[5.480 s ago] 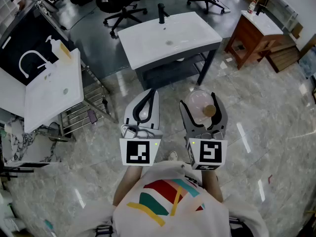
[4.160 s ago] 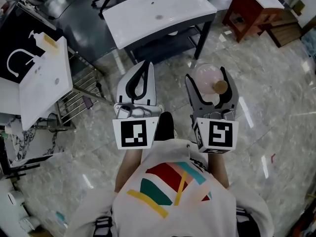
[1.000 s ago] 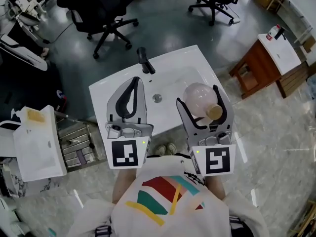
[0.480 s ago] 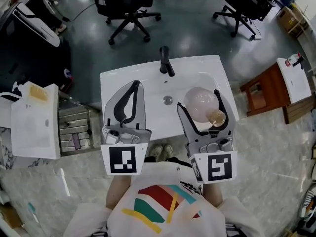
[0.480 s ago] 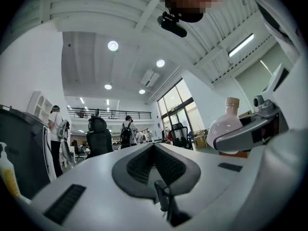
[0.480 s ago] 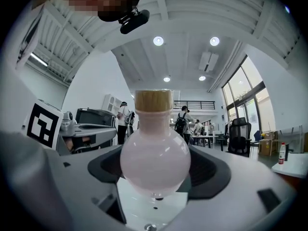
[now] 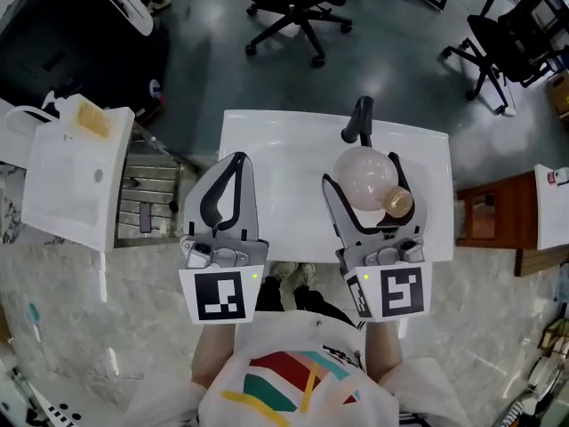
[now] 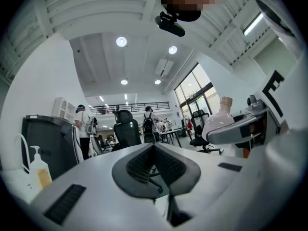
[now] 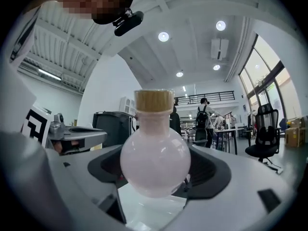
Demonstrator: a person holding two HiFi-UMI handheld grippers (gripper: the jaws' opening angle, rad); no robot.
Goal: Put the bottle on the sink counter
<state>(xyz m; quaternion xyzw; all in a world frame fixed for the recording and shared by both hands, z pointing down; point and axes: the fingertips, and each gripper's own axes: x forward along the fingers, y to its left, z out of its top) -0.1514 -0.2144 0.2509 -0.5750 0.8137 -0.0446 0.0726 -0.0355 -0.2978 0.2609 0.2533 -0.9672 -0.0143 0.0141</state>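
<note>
A round pale-pink bottle (image 7: 363,174) with a cork stopper (image 7: 398,201) sits between the jaws of my right gripper (image 7: 360,173), which is shut on its belly. The bottle (image 9: 155,165) fills the middle of the right gripper view, upright, cork on top. It hangs above the white sink counter (image 7: 284,149), just in front of the black faucet (image 7: 358,119). My left gripper (image 7: 233,163) hovers over the counter's left half, jaws shut with nothing in them. In the left gripper view its jaws (image 8: 154,148) meet, and the bottle (image 8: 221,121) shows off to the right.
A second white sink (image 7: 76,181) with a soap dispenser (image 7: 89,118) stands to the left, and a metal rack (image 7: 151,194) fills the gap between the sinks. A wooden cabinet (image 7: 484,221) is at the right. Office chairs (image 7: 293,7) stand beyond the counter.
The person has walked up to the sink counter: it has come from far ahead to directly under both grippers. The right gripper still holds the bottle; the left stays shut.
</note>
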